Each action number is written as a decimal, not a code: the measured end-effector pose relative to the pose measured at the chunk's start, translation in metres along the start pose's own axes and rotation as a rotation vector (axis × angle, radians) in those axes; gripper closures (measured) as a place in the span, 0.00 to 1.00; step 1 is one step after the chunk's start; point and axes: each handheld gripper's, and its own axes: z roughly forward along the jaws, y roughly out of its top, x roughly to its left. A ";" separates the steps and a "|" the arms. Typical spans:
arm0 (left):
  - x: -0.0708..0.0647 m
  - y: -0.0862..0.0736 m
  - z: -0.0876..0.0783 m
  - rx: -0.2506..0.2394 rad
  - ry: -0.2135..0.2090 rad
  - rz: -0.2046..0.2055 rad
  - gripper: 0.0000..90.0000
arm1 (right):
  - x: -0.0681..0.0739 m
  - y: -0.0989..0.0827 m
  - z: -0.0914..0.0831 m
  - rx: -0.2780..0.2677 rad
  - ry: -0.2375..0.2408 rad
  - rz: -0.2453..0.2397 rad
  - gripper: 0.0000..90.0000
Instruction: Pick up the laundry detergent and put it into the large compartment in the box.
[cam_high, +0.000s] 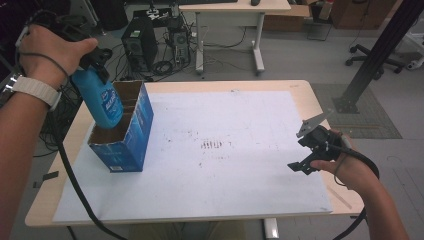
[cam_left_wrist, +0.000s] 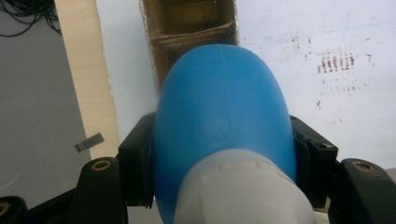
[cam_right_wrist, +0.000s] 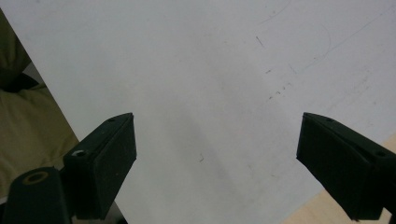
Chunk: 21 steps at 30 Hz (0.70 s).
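Blue bottle's base — hidden inside the box

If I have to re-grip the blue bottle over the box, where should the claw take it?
Take the blue bottle near its neck, just below the pale cap, from above, where the left claw already holds it: the rounded shoulders fit the pads there, and the body hangs free to enter the box.

An office: computer tower, desk, swivel chair.
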 end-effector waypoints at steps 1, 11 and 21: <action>0.001 0.000 0.002 0.000 0.000 0.001 0.42 | 0.000 0.000 0.000 -0.001 0.001 0.001 0.13; 0.003 0.001 0.025 0.011 -0.002 0.006 0.42 | 0.001 -0.001 0.001 0.003 0.001 0.005 0.13; 0.005 0.001 0.051 0.005 -0.001 -0.001 0.42 | 0.000 -0.004 0.001 0.002 0.001 0.011 0.13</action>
